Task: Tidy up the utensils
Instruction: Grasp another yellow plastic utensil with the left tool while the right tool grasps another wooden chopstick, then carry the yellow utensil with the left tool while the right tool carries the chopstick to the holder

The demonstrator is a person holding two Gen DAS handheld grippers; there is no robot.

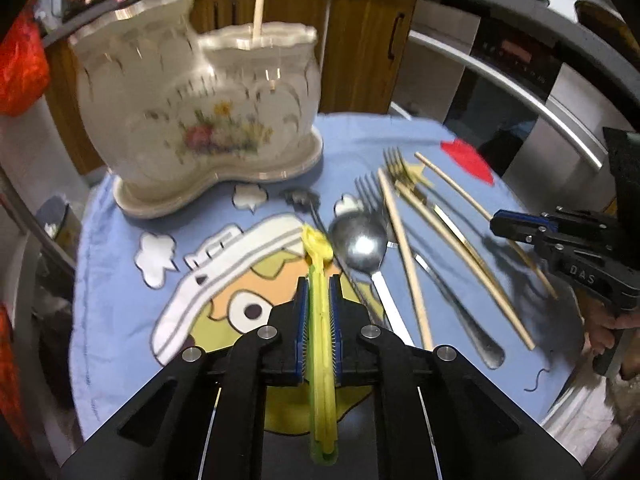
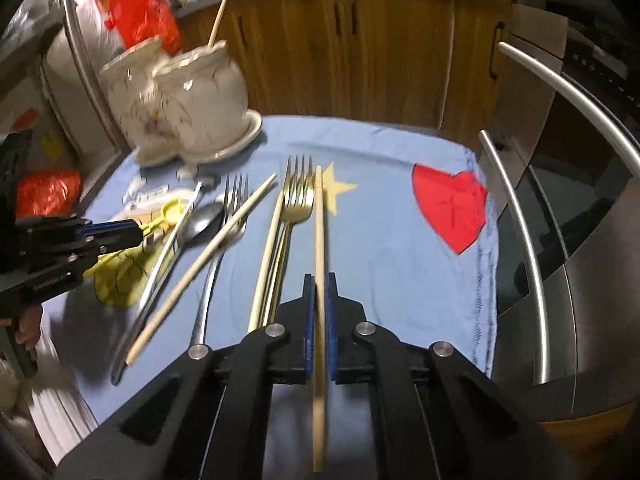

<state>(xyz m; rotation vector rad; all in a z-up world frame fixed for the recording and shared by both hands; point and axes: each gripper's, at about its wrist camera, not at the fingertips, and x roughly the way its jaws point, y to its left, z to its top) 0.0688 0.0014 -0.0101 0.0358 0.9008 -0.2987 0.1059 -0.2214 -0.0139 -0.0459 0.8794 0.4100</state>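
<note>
1. A blue cartoon-printed cloth (image 1: pixel 120 240) covers the table, with a white ceramic utensil holder (image 1: pixel 200 112) standing on its own matching base at the far left corner; one chopstick (image 1: pixel 259 0) already stands upright in its right-hand opening.
2. Loose on the cloth, right of the holder, lie a steel spoon (image 1: pixel 362 246), a silver fork (image 2: pixel 234 196), a gold fork (image 2: pixel 298 196) and several wooden chopsticks, overlapping one another in a loose fan.
3. Wooden cabinets (image 2: pixel 360 52) and a steel oven handle (image 2: pixel 532 240) ring the far and right edges.
4. The left gripper (image 1: pixel 319 280) is clamped on a yellow plastic spoon (image 1: pixel 320 320), held above the cloth; its long axis runs straight along the fingers, bowl end forward toward the holder.
5. The right gripper (image 2: pixel 319 280) is closed tight on a single chopstick (image 2: pixel 319 220), lying along the fingers and pointing away, its far tip beside the gold fork's tines.
6. In the blur, I cannot tell whether that chopstick touches the cloth.
</note>
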